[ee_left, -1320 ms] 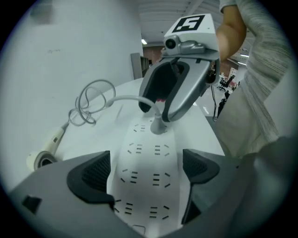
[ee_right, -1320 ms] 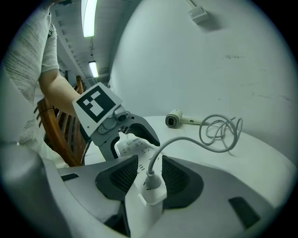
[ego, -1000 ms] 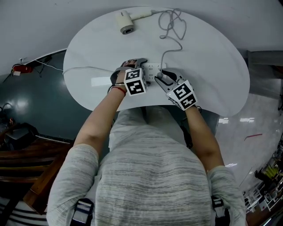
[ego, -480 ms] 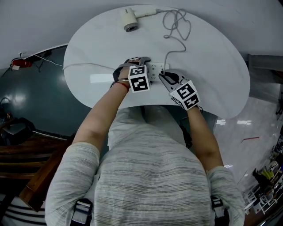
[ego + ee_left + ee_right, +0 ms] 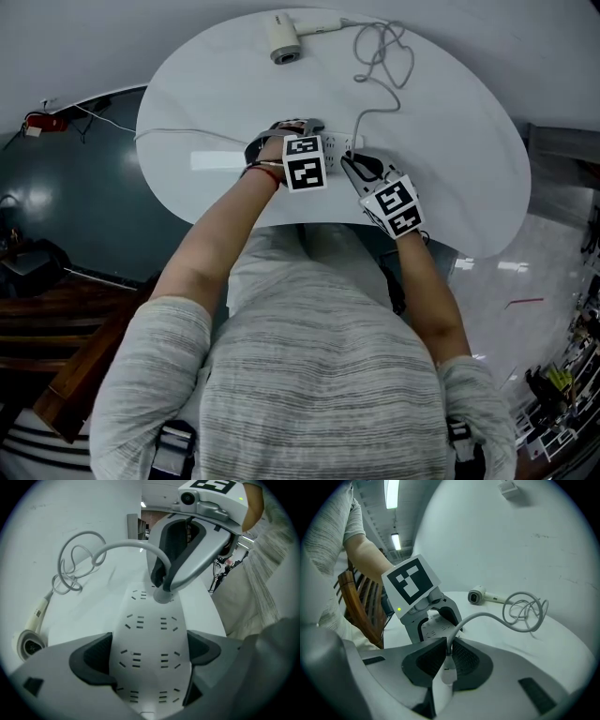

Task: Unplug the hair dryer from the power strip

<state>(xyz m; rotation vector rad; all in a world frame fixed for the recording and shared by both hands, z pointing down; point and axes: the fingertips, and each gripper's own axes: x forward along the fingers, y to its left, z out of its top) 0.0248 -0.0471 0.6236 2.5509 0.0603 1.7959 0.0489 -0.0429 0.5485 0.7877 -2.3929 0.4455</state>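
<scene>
A white power strip (image 5: 150,639) lies on the round white table (image 5: 450,141). My left gripper (image 5: 147,656) points steeply down and is shut on the strip, a pad pressing on each long side. The hair dryer's white plug (image 5: 448,672) sits in the strip's far end (image 5: 162,594). My right gripper (image 5: 448,660) has its jaws closing, and both pads press on the plug. The grey cord (image 5: 384,56) runs in loops to the cream hair dryer (image 5: 284,39) at the table's far edge.
A thin white cable (image 5: 187,139) leaves the strip to the left across the table. Wooden chair backs (image 5: 361,606) stand beside the person. Dark floor (image 5: 75,206) lies left of the table.
The right gripper's jaws have drawn together around the plug at the strip's end. Both hands have kept their places; the left gripper still holds the strip.
</scene>
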